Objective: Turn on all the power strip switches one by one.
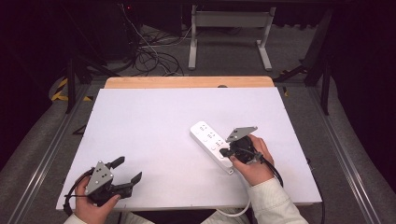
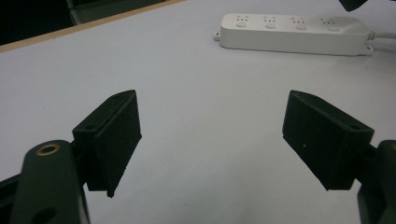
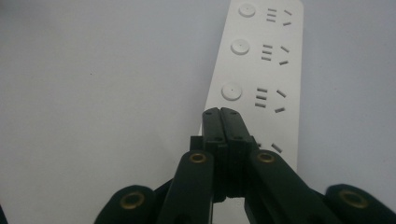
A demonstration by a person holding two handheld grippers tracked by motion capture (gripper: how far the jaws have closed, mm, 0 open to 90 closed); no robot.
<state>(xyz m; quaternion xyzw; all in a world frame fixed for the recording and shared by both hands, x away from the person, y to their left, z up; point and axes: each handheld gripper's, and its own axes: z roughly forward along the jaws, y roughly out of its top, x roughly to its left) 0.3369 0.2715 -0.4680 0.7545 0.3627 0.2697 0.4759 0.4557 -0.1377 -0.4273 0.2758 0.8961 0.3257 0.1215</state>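
The right gripper (image 3: 220, 112), jaws pressed together, hovers over the long white plastic power strip (image 3: 261, 70). Press its round switch squarely. The left gripper (image 2: 210, 140) gapes wide

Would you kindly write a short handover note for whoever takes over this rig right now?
Right gripper: jaws shut with nothing between them, tips over the near end of the white power strip, at the button of its fourth outlet; whether they touch it cannot be told.
Left gripper: jaws wide open, holding nothing, at the table's front left corner, well away from the strip.
The strip lies flat, angled, right of centre, its cable running off the front edge.
Done: right gripper brought to the strip.
Left: probably pressing that button.
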